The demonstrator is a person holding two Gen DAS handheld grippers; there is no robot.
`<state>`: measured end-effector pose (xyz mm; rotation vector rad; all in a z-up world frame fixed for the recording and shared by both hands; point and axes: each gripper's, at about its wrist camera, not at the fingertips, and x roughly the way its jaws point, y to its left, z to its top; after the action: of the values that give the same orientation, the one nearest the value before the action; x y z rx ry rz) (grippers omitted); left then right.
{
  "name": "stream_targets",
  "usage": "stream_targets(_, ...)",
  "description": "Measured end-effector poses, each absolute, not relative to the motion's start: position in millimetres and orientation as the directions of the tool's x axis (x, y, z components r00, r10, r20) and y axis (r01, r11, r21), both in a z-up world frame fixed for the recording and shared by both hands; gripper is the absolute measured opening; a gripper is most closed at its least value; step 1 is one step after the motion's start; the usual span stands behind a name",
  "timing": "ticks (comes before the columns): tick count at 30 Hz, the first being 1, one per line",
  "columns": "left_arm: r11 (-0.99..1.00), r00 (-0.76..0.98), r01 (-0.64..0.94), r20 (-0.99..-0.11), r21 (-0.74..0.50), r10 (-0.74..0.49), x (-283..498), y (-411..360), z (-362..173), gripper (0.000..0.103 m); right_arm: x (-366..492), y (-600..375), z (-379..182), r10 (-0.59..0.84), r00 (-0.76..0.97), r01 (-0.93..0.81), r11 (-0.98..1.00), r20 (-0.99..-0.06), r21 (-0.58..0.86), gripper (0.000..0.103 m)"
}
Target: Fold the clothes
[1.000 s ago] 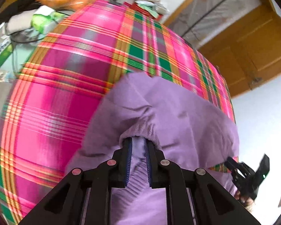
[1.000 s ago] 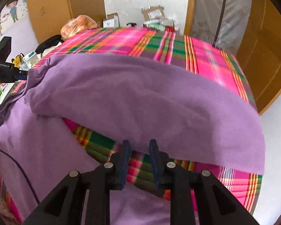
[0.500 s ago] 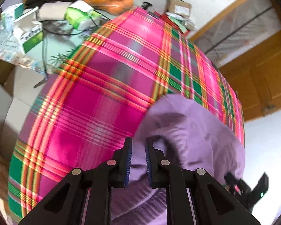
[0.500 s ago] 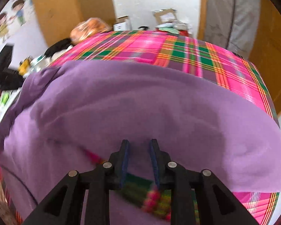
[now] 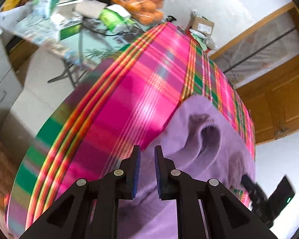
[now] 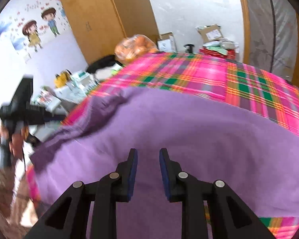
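Home bedroom: plaid bedspread [image 6: 219,77], cartoon wall stickers [image 6: 39,25], wooden wardrobe [image 6: 101,18].

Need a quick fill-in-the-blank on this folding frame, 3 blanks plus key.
1. The garment lying on the table is ____ in colour.
2. The tablecloth under it has a pink and green ____ pattern.
3. The bag at the table's far end holds ____ fruit.

Missing words: purple; plaid; orange
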<state>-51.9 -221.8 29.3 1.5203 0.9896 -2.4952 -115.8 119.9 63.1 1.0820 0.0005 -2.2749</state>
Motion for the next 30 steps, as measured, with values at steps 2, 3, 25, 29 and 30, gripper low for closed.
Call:
stream_targets(2, -0.79, -0.52, 0.38, -0.817, -0.482, 0.248, -26.3, -222.2, 30.8, 0.015, -120.4, 97.9, 67.6, -0.548, -0.476, 0.548, -0.797, -0.688, 0.256, 0.026)
stream_targets(3, -0.788, -0.524, 0.389, -0.818, -0.477, 0.237, -13.5, -222.5, 31.6, 0.017, -120.8, 87.5, 69.2, -0.551, -0.475, 0.559, -0.791, -0.686, 0.248, 0.027)
stream_targets(25, -0.734, -0.556, 0.467, -0.809, -0.493, 0.19, 91.6, -244.0, 13.9, 0.024, -170.8, -11.2, 56.4, -0.471, -0.408, 0.585, -0.793, -0.783, 0.172, 0.033)
stream_targets(29, -0.711, -0.553, 0.492, -0.811, -0.502, 0.19, 91.0, -257.1, 5.7, 0.024, -161.2, -9.2, 67.8, -0.542, -0.4, 0.617, -0.755, -0.739, 0.221, 0.033)
stream_targets(30, -0.706, -0.552, 0.495, -0.811, -0.506, 0.195, 90.8, -259.9, 3.6, 0.024, -159.1, -12.2, 68.3, -0.543, -0.393, 0.631, -0.746, -0.742, 0.212, 0.033)
